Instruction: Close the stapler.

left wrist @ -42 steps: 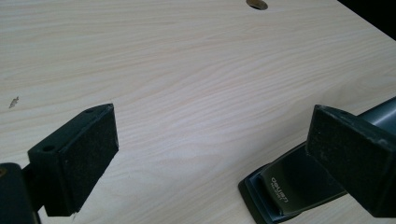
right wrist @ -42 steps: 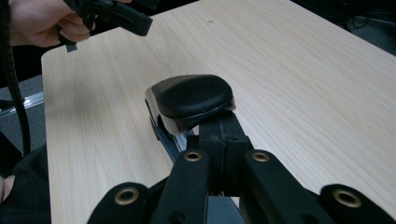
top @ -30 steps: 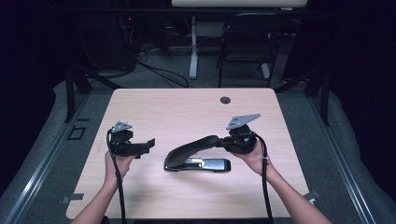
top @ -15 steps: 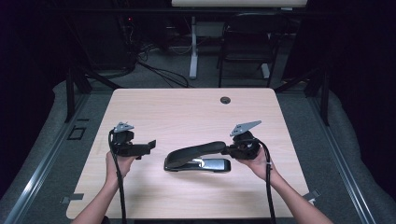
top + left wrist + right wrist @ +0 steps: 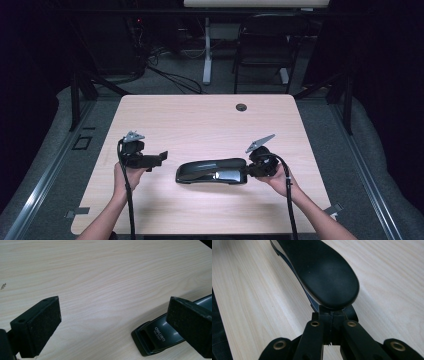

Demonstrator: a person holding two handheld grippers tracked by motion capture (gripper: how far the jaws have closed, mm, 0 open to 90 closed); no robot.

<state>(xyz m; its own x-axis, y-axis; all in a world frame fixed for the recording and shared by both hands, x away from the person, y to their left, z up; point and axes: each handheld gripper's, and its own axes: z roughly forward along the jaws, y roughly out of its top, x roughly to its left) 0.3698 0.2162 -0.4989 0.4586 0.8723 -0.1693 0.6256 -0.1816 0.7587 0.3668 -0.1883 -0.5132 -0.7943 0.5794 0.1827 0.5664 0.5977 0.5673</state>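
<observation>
The right gripper [image 5: 248, 168] pinches the back end of the black stapler [image 5: 212, 171], which lies on the table [image 5: 210, 120] near the front edge. The left gripper [image 5: 161, 157] is spread wide beside the stapler's other end, not touching it.

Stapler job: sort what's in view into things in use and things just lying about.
In use:
- stapler
- right gripper, shut at the stapler's end
- left gripper, open, beside the stapler
- table

Lying about:
- chair
- floor cables
</observation>
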